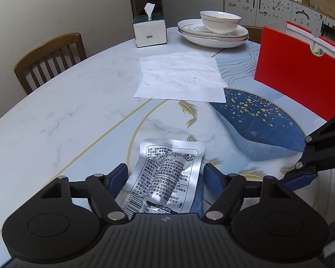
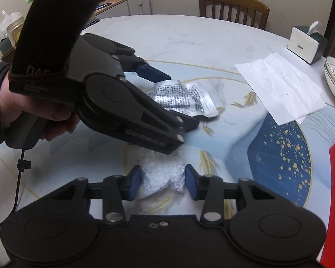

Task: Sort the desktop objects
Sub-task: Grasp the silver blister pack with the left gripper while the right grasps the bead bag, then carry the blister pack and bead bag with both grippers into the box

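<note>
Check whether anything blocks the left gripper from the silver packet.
Nothing visible does. The silver packet already lies between the left gripper's blue pads; one pad touches its edge, the other stands clear.

Crumpled silver foil packet (image 1: 167, 174), clear bead bag (image 2: 163, 174)

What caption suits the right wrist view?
Right gripper pinching a clear bag of white beads; left gripper over a crumpled silver foil packet.

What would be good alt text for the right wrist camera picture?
The right claw closes on a clear bag of white pellets on a patterned table. Just beyond, the hand-held left claw straddles a silver foil packet; a sheet of paper and tissue box lie farther right.
</note>
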`<act>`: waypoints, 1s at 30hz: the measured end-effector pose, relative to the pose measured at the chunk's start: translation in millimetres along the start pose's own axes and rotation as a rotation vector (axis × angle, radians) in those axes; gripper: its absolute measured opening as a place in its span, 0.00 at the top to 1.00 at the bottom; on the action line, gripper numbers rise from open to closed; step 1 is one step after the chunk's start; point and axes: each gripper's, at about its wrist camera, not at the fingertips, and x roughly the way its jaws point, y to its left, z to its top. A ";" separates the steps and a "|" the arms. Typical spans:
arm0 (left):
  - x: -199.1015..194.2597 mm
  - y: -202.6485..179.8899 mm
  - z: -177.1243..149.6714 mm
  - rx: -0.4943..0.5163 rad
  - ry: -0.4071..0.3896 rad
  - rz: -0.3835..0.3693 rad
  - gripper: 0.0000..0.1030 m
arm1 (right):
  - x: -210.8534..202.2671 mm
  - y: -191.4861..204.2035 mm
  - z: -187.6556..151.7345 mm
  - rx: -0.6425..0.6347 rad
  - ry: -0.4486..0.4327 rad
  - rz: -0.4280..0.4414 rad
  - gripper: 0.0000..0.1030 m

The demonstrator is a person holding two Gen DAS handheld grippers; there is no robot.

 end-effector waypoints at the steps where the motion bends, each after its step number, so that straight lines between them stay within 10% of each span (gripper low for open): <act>1: 0.4 -0.6 0.2 0.005 0.004 0.006 0.27 | -1.6 -1.9 -1.0 0.006 0.000 -0.002 0.64; 30: -31.5 -60.9 -1.3 -0.121 0.073 -0.001 0.44 | -62.0 -54.7 -43.4 0.166 -0.055 -0.058 0.70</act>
